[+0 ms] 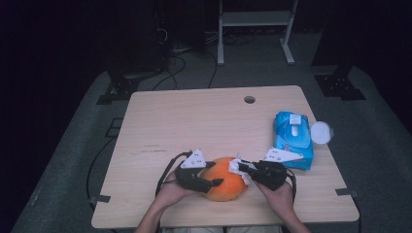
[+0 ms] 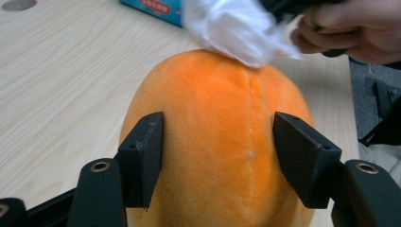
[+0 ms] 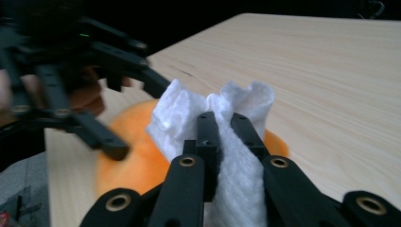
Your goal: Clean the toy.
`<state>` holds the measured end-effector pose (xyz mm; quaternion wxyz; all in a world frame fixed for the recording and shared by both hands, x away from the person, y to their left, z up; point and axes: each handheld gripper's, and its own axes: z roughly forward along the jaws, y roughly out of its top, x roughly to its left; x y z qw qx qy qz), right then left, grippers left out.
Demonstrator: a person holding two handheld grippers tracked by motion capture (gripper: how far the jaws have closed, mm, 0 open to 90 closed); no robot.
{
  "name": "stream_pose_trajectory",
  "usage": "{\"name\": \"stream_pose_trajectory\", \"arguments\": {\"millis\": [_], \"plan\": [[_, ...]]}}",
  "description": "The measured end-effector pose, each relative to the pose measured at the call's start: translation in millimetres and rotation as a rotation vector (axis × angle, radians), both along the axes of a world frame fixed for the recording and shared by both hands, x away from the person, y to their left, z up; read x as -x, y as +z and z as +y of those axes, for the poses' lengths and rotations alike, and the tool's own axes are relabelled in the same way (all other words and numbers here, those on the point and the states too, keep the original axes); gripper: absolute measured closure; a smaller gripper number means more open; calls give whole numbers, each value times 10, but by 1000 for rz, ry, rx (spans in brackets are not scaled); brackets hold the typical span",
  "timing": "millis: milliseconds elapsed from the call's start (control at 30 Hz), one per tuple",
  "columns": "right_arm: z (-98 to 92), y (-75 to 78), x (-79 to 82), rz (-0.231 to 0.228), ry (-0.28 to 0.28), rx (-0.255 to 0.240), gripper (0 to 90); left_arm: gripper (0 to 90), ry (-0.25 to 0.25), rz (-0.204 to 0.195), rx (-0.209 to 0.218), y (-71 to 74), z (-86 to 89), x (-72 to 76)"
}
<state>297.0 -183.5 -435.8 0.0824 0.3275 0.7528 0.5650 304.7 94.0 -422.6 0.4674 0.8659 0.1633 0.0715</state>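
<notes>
So the light wooden table (image 1: pixel 160 126) takes up most of the high view, and the orange plush toy (image 1: pixel 224 185) sits near its front edge, right between the two hands. It looks like a soft round stuffed thing with a seam down the middle, probably super light and squishy, with a fuzzy surface that won't slip much, so grabbing it across the widest part of its sides seems like the way to go. That's pretty much what the left gripper (image 1: pixel 201 182) does: in its own view the black pads (image 2: pixel 142 158) sit flush against both flanks of the plush, so it has the toy clamped, steady. The right gripper (image 1: pixel 244 168) has its jaws pressed together on a crumpled white wet wipe (image 3: pixel 222 137), which rests against the top of the toy, looks like a wipe-down. Off to the right there's a blue wet wipes pack (image 1: pixel 293 138) with a small round white lid (image 1: pixel 321 132) beside it. The high view gives the whole layout but no detail of the grip, while the left gripper view shows the seam and pad contact up close, and the right gripper view shows how the wipe is pinched.
</notes>
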Motion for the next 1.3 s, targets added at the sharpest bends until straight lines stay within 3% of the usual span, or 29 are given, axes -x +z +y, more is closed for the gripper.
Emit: {"name": "stream_pose_trajectory", "arguments": {"millis": [133,267,367,467,600,633,700,800,900,967,1300], "plan": [[-87,-63,-43,36,-34,-10,825,360,-12,-8,-6,-1,-17,13],[23,30,29,2,7,-21,825,359,-20,-6,-1,-7,-20,21],[95,68,65,-28,27,7,826,351,-25,-8,-7,2,-26,26],[69,17,57,-12,30,1,827,254,-13,30,18,37,-26,3],[115,47,96,-23,56,-6,825,83,31,80,-22,3,-65,-53],[134,59,106,-34,63,-1,825,87,28,82,-21,-21,-61,-61],[135,61,109,-40,57,13,826,195,25,67,-20,-30,-30,-54],[44,6,46,-4,28,-13,826,279,26,77,-10,-38,16,-74],[-53,-67,-20,8,-27,29,826,294,26,93,4,-52,67,-94],[-103,-110,-44,33,-43,21,827,299,23,96,7,-54,96,-101],[-19,-26,13,5,-29,19,826,299,8,89,12,-61,112,-97]]}}
